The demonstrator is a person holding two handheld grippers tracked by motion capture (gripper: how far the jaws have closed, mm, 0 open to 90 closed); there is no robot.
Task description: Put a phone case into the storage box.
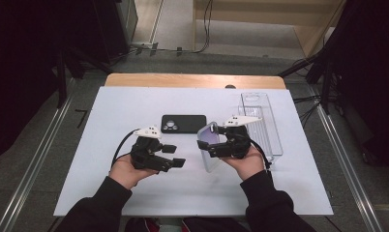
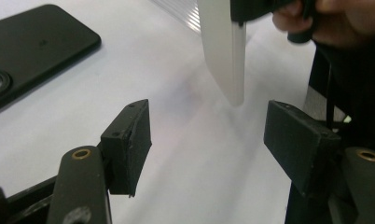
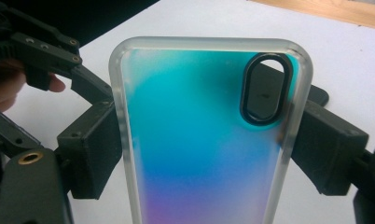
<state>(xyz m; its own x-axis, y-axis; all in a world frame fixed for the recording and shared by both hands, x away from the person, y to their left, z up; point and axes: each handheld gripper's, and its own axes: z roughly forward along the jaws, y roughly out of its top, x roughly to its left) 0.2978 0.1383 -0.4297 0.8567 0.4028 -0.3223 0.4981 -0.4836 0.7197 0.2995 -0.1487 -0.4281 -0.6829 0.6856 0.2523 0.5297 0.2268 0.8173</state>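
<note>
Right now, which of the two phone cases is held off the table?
The translucent blue-to-purple case, clamped by its edges in the right gripper. The black case lies flat on the table, untouched.

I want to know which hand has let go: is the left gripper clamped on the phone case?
No: the left gripper stands open over bare table, while the right gripper clamps the phone case.
</note>
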